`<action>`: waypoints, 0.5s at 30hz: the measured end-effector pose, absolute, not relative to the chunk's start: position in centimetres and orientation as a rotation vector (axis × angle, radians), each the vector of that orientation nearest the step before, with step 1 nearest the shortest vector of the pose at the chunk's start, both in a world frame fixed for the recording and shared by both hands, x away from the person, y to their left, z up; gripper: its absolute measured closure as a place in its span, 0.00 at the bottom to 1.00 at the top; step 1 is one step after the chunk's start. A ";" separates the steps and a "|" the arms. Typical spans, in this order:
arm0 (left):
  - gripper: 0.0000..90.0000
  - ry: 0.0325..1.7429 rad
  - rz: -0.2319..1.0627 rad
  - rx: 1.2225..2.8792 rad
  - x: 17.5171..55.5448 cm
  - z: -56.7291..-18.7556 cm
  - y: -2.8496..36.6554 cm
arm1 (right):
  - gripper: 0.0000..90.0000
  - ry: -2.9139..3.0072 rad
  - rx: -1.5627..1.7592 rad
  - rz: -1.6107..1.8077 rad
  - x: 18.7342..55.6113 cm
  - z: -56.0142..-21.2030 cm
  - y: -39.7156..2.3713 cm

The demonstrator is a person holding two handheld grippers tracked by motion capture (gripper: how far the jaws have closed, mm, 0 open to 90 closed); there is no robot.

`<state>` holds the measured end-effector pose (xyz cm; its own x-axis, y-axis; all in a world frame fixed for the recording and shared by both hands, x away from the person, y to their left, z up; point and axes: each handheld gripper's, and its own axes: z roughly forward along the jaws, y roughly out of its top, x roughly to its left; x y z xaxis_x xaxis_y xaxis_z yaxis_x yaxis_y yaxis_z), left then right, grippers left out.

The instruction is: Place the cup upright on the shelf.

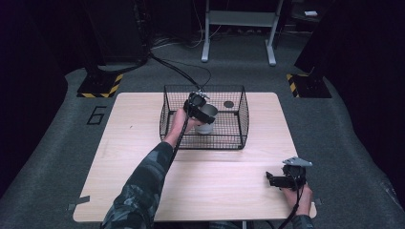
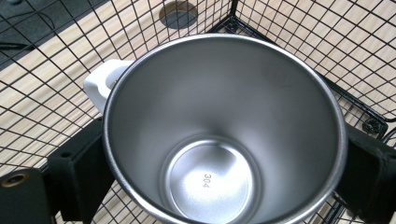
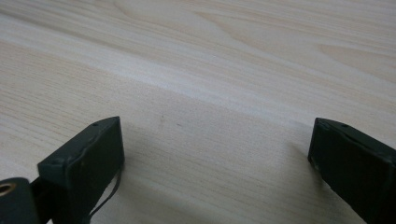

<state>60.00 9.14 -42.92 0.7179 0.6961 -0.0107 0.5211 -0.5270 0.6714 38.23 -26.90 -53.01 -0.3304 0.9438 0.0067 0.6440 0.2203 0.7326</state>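
Note:
A stainless steel mug (image 2: 224, 107) with a white handle (image 2: 100, 81) stands upright inside a black wire basket (image 1: 239, 138) at the middle back of the table. My left gripper (image 1: 198, 109) reaches down into the basket from above. Its two black jaws sit against opposite sides of the mug (image 1: 206, 120), shut on it. The mug is empty, with "304" stamped on its bottom. My right gripper (image 1: 269, 180) rests low over the table's front right, pointing left. In the right gripper view it (image 3: 215, 140) is open with bare wood between its jaws.
The light wooden table (image 1: 143, 143) has a round dark hole (image 1: 229, 104) under the basket's back right. Beyond the table lie grey carpet, cables, a metal frame's legs (image 1: 239, 28) and yellow-black striped stand bases (image 1: 100, 86).

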 end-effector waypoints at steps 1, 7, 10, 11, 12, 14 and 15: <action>0.08 0.919 0.337 2.256 60.0 -42.9 9.1 | 0.04 2.056 1.463 0.902 38.2 -53.0 -26.9; 0.08 0.923 0.320 2.270 60.1 -43.1 9.0 | 0.04 2.060 1.461 0.903 38.2 -53.0 -26.9; 0.08 0.922 0.314 2.277 60.1 -43.2 9.0 | 0.04 2.069 1.449 0.898 38.2 -53.0 -27.0; 0.08 0.922 0.310 2.284 60.0 -43.2 9.0 | 0.04 2.066 1.458 0.906 38.2 -53.0 -27.0; 0.08 0.915 0.304 2.302 60.0 -43.2 9.1 | 0.04 2.075 1.441 0.893 38.2 -53.0 -27.0; 0.08 0.915 0.301 2.319 60.0 -43.1 9.2 | 0.04 2.074 1.447 0.893 38.2 -53.0 -27.0; 0.08 0.915 0.301 2.319 60.0 -43.1 9.2 | 0.04 2.074 1.447 0.893 38.2 -53.0 -27.0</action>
